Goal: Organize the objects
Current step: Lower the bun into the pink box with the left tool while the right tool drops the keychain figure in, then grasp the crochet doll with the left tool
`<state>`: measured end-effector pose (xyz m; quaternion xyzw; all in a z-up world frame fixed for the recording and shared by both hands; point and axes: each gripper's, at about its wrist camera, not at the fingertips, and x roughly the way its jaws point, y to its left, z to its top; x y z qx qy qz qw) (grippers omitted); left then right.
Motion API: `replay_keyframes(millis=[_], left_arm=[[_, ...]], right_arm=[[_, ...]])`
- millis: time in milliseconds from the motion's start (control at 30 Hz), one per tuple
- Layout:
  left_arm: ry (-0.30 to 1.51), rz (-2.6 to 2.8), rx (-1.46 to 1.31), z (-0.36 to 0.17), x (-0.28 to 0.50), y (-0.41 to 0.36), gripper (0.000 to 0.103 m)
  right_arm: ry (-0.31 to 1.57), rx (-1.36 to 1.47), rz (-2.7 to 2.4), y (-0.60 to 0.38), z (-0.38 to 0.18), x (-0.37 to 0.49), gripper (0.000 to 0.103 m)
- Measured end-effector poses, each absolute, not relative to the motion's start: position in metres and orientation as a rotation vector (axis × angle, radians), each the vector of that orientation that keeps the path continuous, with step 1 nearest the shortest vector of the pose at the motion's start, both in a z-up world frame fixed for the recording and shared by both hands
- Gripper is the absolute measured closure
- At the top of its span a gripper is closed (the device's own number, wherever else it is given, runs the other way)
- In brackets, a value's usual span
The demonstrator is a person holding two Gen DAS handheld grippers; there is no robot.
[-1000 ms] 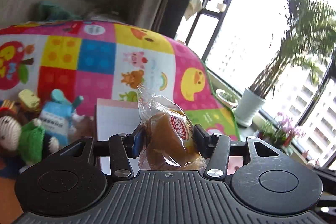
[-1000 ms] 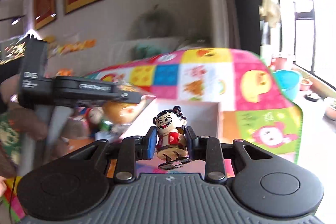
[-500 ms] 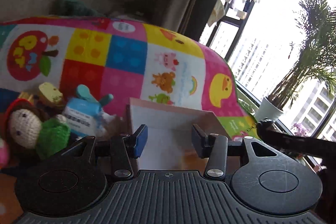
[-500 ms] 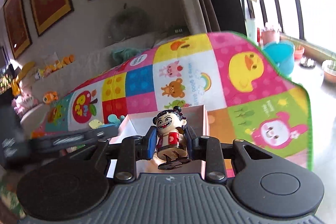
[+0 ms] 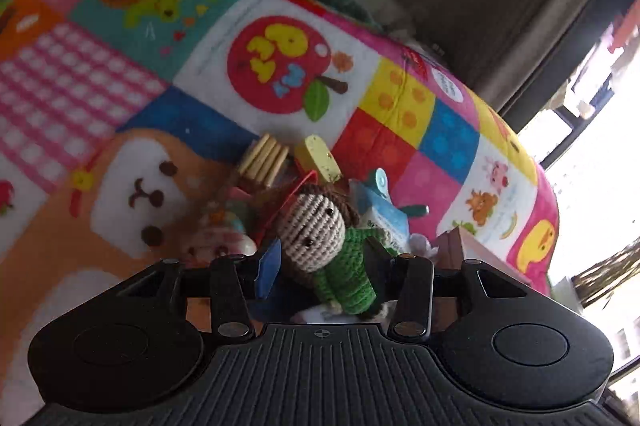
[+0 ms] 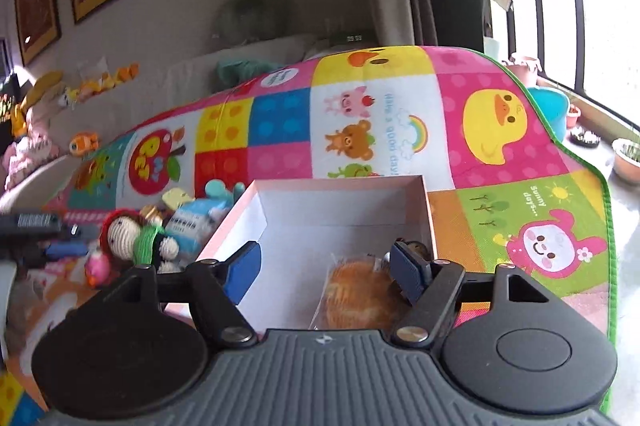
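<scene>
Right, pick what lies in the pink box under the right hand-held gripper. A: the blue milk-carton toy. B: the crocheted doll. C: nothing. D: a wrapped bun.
D: the wrapped bun lies on the floor of the pink box, while the crocheted doll lies outside it on the mat.

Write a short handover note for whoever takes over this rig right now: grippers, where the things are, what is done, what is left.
Left gripper: jaws around the crocheted doll in the toy pile; no firm grip visible yet.
Right gripper: jaws have just opened over the pink box, nothing between the pads.
In the box: wrapped bun and, mostly hidden behind the right finger, a small figurine.
Still on the play mat left of the box: doll, blue milk-carton toy, biscuits, other small toys.
Left to do: move the pile into the box.
</scene>
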<state>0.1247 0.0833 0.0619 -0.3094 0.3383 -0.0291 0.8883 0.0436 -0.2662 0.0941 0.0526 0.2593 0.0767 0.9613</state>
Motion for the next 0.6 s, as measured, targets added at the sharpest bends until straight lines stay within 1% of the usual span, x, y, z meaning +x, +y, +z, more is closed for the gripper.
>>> replay_keyframes(millis=[33,133,300,400,433,533,600], left_arm=[[0.732,-0.057,-0.691,0.058,0.131,0.083,0.054],[0.769,-0.032,-0.733,0.05,0.146,0.078,0.053],[0.743,0.023,-0.584,0.055,0.176,0.054,0.053],[0.757,0.053,-0.383,0.054,0.195,0.028,0.051],[0.764,0.059,-0.325,0.052,0.199,0.021,0.048],[0.755,0.064,-0.273,0.051,0.198,0.013,0.047],[0.782,0.07,-0.309,0.051,0.193,0.015,0.047]], right_arm=[[0.523,0.095,0.161,-0.263,0.093,0.04,0.026],[0.527,0.081,0.166,-0.256,0.091,0.032,0.025],[0.52,0.054,0.172,-0.248,0.09,0.024,0.019],[0.507,0.036,0.168,-0.243,0.088,0.019,0.017],[0.505,0.033,0.167,-0.242,0.088,0.018,0.017],[0.502,0.031,0.161,-0.242,0.086,0.015,0.017],[0.498,0.035,0.156,-0.244,0.085,0.013,0.016]])
